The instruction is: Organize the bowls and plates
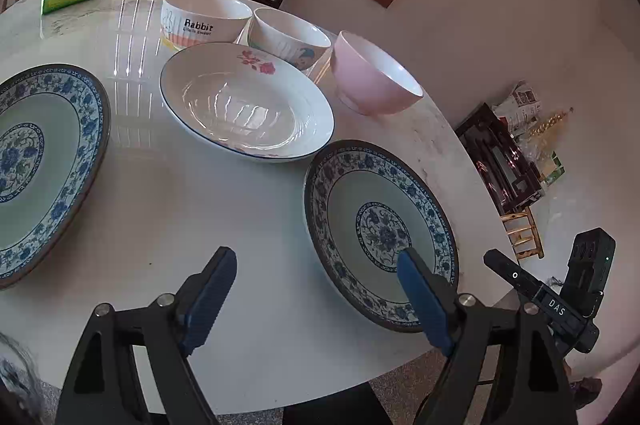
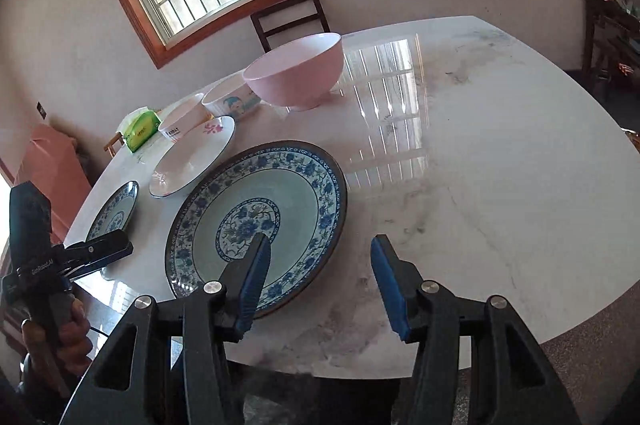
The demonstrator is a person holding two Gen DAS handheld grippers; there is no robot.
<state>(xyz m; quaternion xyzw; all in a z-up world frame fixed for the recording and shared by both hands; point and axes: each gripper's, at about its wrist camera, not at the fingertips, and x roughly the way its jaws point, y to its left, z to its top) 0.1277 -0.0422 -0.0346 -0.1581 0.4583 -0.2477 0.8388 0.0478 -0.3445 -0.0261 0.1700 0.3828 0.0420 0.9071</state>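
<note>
Plates number three on the surface (image 2: 500,153): two blue-patterned plates (image 1: 380,229), one rose plate (image 1: 246,101). Bowls number three. Only my right view shows a hand (image 2: 70,335). My left tool (image 1: 316,297) and right tool (image 2: 320,277) stand spread, holding nothing.

Pink bowl (image 2: 296,73) — blue-floral plate (image 2: 260,221)

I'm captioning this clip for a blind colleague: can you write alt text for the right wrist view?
The open right gripper hovers over a blue-patterned plate on a white marble table, holding nothing. Beyond stand a pink bowl, two more bowls and two more plates.
</note>
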